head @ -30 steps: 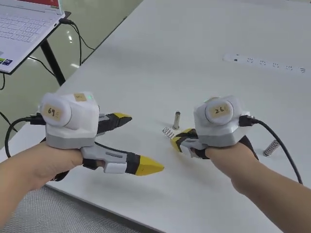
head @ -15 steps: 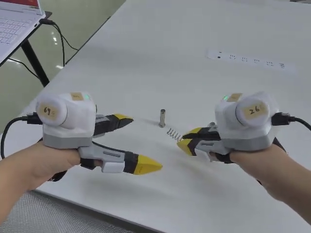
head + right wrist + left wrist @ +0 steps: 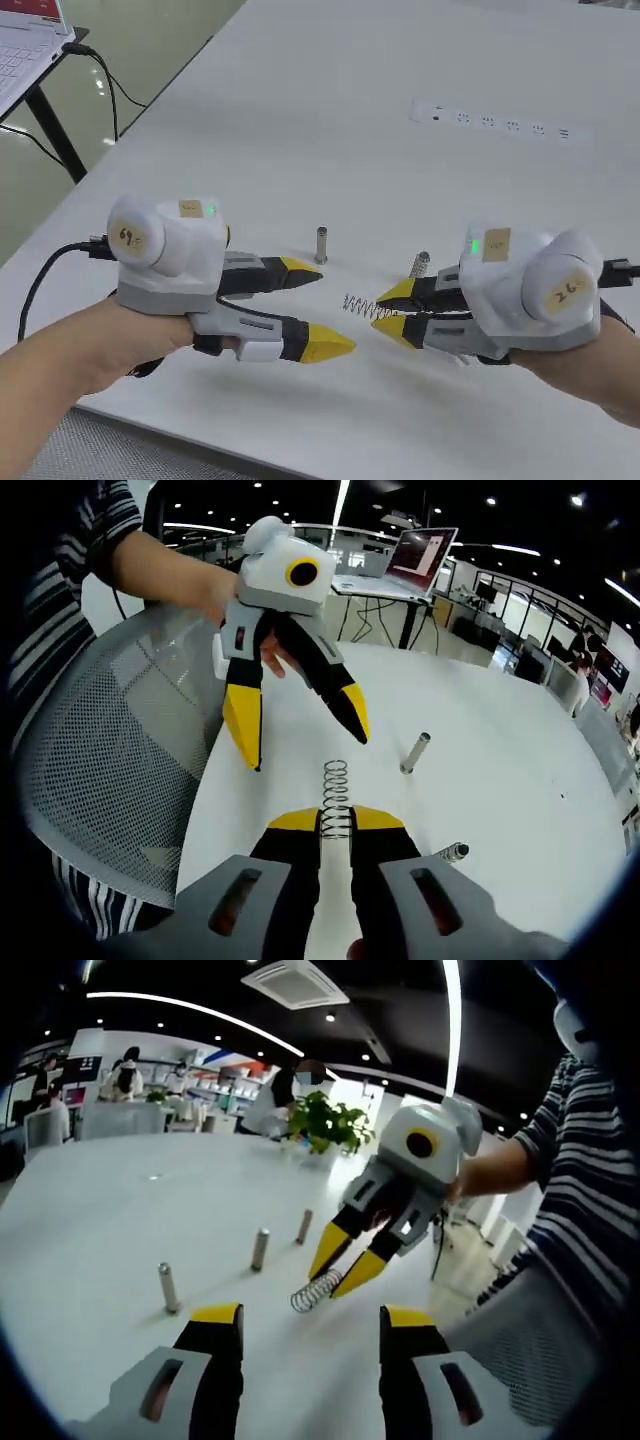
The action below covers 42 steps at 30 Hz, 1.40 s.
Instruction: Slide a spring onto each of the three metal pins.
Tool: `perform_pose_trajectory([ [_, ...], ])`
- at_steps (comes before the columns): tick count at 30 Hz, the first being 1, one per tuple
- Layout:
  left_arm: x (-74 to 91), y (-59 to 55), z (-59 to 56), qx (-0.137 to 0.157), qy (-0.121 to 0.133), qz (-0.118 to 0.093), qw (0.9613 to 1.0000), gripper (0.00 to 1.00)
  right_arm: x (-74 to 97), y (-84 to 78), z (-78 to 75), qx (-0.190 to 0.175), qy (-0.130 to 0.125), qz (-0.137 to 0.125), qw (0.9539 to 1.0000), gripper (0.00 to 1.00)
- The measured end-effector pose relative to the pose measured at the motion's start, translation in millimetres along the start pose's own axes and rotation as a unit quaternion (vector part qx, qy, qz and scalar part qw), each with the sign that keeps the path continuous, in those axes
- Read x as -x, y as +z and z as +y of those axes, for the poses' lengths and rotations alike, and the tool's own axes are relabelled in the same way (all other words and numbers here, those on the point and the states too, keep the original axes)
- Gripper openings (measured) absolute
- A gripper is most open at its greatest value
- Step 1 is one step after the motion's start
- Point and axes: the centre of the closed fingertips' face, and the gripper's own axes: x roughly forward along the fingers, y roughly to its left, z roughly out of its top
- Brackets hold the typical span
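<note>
While the right gripper [image 3: 379, 309] pinches one end of a spring [image 3: 358, 304] between its nearly closed jaws, the rest of the coil sticks out beyond the yellow tips toward the left gripper [image 3: 335, 310]. That gripper's jaws stand wide apart with nothing between them. Three metal pins [image 3: 260, 1249] stand upright in a row on the white table [image 3: 300, 120], just beyond the spring.

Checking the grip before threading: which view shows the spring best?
The right gripper view: the spring sits close and centred, pinched between the right gripper's yellow tips, coils distinct. The head view shows it small, side-on; the left gripper view shows its free end, slightly blurred.
</note>
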Motion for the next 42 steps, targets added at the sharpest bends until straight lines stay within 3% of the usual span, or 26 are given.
perform_pose_trajectory([
  [7, -11.6, 4.9, -8.5, -0.02, -0.029, -0.002, 0.9994, 0.32, 11.2, 2.7, 2.3, 0.035, 0.006, -0.003, 0.9994, 0.07],
  [15, -22.0, 8.8, -11.6, -0.047, -0.048, -0.002, 0.9977, 0.17, 16.0, 4.9, 3.6, 0.036, 0.01, -0.001, 0.9993, 0.07],
  [22, -27.4, 9.8, -14.9, -0.052, -0.059, 0.0, 0.9969, 0.07, 21.9, 4.2, 2.9, 0.03, 0.011, -0.004, 0.9995, 0.07],
  [31, -29.3, 13.7, -22.0, -0.054, -0.073, -0.006, 0.9958, 0.07, 24.0, 1.0, 6.6, 0.037, 0.018, 0.002, 0.9992, 0.07],
  [42, -29.8, 10.6, -26.9, -0.052, -0.083, 0.001, 0.9952, 0.06, 25.4, 0.0, 10.1, 0.034, 0.021, 0.0, 0.9992, 0.07],
])
